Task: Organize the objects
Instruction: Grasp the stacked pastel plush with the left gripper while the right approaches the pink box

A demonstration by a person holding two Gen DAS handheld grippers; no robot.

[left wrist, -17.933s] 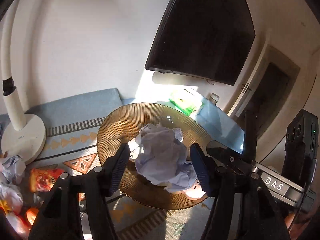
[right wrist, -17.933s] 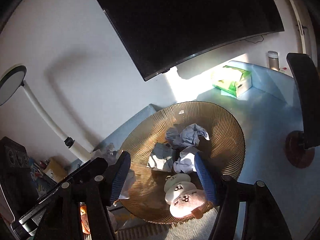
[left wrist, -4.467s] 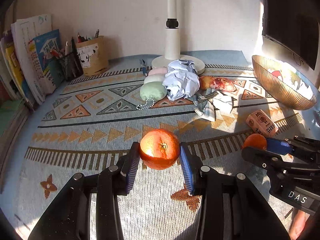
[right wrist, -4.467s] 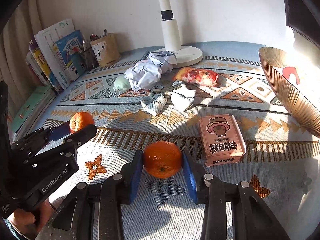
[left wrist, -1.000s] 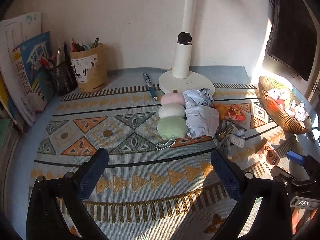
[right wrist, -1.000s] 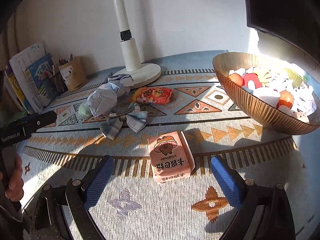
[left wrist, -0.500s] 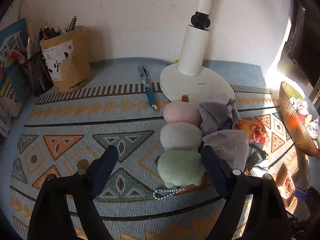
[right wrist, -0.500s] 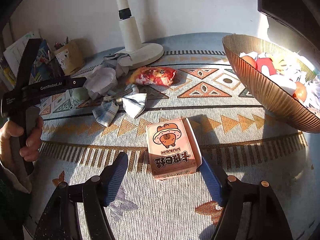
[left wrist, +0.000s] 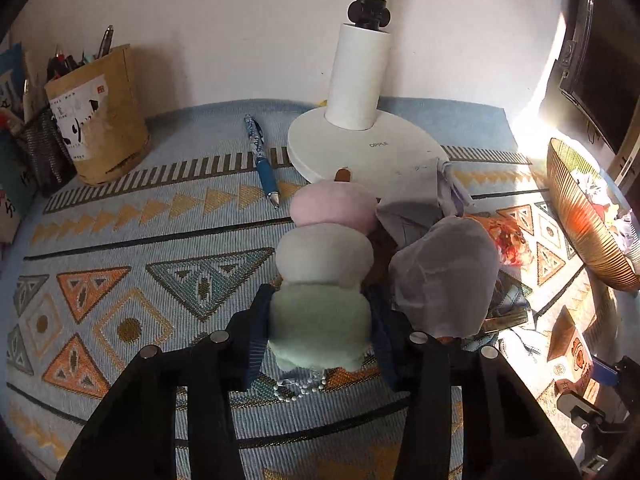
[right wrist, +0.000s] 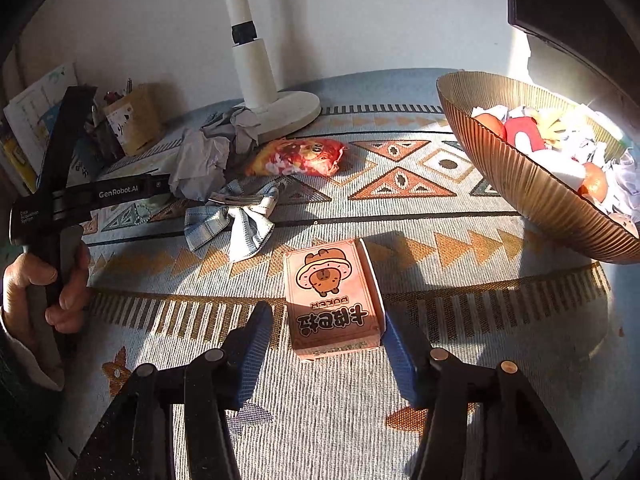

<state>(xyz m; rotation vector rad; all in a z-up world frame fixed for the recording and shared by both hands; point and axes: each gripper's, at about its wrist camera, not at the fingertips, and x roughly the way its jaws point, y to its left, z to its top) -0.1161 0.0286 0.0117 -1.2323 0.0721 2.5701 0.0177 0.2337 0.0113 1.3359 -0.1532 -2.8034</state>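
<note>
A plush skewer of pink, white and green balls (left wrist: 320,256) lies on the patterned rug, with a bead chain at its near end. My left gripper (left wrist: 320,308) is closing, and both blue pads press the sides of the green ball. In the right wrist view a pink cartoon card box (right wrist: 328,288) lies flat on the rug. My right gripper (right wrist: 326,316) is closing around its near end. The right pad touches the box, and a gap shows at the left pad. The amber ribbed bowl (right wrist: 532,184) at the right holds paper, oranges and toys.
Crumpled paper (left wrist: 444,276) touches the plush on its right. A white lamp base (left wrist: 360,148) stands behind it, with a blue pen (left wrist: 260,156) and a brown pen holder (left wrist: 100,120) to the left. A red snack packet (right wrist: 298,156) and a checked bow (right wrist: 236,216) lie beyond the box.
Both grippers went from wide open to nearly closed. The left one moved in and down onto the plush's green ball. The right one narrowed around the pink box.
</note>
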